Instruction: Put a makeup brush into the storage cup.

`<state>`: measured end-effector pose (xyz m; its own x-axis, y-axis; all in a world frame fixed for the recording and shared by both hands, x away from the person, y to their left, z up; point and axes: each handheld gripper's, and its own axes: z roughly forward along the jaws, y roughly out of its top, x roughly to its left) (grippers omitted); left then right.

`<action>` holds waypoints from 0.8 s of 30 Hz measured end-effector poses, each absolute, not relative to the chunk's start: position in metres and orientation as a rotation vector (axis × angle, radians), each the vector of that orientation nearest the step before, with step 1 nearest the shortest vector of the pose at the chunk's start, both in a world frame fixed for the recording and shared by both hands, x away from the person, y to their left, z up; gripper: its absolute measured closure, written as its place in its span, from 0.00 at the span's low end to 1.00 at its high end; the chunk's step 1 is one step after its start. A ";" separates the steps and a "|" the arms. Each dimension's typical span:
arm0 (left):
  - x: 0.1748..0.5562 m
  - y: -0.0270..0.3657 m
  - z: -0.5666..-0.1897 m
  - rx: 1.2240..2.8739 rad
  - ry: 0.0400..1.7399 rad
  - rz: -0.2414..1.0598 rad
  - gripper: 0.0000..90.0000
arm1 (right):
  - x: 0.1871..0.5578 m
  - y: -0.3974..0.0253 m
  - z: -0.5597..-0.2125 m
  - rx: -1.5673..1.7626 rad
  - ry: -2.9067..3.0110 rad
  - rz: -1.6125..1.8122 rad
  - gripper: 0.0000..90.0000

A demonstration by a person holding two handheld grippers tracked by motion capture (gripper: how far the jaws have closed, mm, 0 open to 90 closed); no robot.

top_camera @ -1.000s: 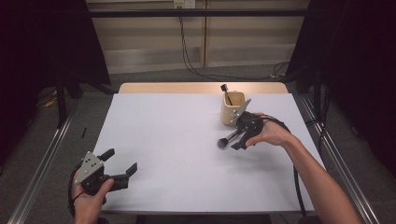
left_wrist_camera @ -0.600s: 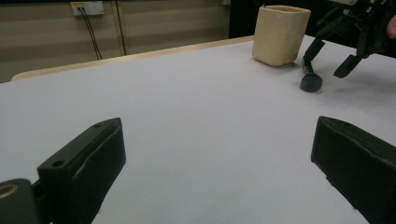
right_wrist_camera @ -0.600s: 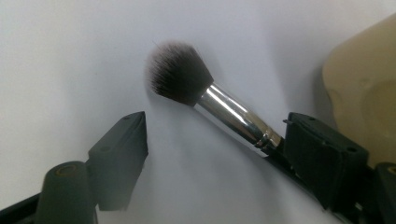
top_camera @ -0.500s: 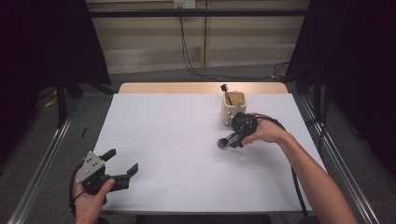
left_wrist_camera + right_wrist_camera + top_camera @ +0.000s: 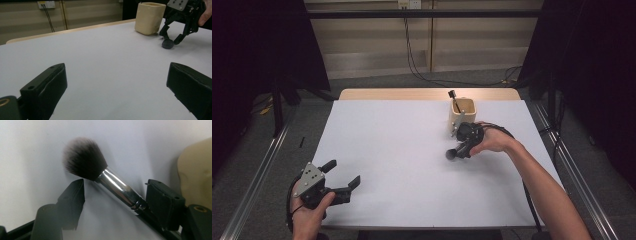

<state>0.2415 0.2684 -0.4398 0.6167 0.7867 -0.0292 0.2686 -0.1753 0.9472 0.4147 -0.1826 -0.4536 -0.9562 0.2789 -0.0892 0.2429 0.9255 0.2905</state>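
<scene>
Right claw [image 5: 115,202] stands with jaws apart around our makeup brush [image 5: 105,180], right of centre on the surface [image 5: 387,140] beside the cup [image 5: 463,112]. Light, slippery ferrule, soft bristles — we'd grip the handle. Left claw [image 5: 343,179] waits lower left — jaws apart, empty.

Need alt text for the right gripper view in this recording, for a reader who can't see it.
A makeup brush with a dark, pale-tipped bristle head and a shiny silver ferrule lies slanted on the white table, between the open black jaws of the right gripper. The brush's handle end runs against the jaw at right, and the edge of a cream-coloured holder shows at the far right.
</scene>
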 end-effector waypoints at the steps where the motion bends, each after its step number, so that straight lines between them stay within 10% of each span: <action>1: 0.241 0.268 -0.440 1.730 0.871 0.580 0.03 | 0.415 -0.183 -0.455 0.414 2.960 0.416 0.38; 24: 0.242 0.268 -0.440 1.751 0.863 0.584 0.03 | 0.416 -0.182 -0.452 0.432 3.085 0.409 0.76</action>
